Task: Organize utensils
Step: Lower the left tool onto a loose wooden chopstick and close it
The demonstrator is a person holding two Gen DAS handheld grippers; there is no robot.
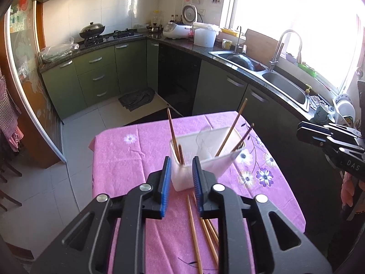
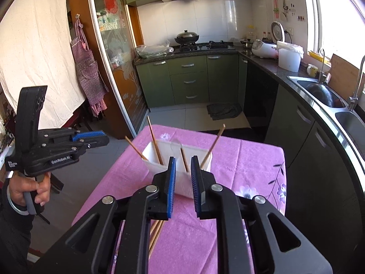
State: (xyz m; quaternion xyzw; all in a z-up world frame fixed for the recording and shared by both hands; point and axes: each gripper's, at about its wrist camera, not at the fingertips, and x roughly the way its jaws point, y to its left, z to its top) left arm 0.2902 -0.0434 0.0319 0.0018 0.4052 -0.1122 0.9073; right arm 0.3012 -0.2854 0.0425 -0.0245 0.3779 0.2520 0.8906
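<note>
A white plastic utensil holder (image 1: 203, 157) stands on the pink flowered tablecloth (image 1: 127, 157), with several wooden chopsticks (image 1: 174, 137) leaning in its compartments. More chopsticks (image 1: 200, 233) lie loose on the cloth near me. My left gripper (image 1: 181, 171) is open and empty, held above the loose chopsticks just short of the holder. My right gripper (image 2: 183, 171) is open and empty, also just short of the holder (image 2: 182, 159). Loose chopsticks (image 2: 156, 233) show under its left finger. Each gripper shows in the other's view, at the side (image 1: 303, 131) (image 2: 100, 137).
The small table stands in a kitchen. Green cabinets (image 1: 95, 73), a stove with a wok (image 1: 92, 30), and a double sink (image 1: 280, 84) line the walls. A dark cloth (image 1: 136, 98) lies on the tiled floor. An apron (image 2: 87, 68) hangs by the sliding door.
</note>
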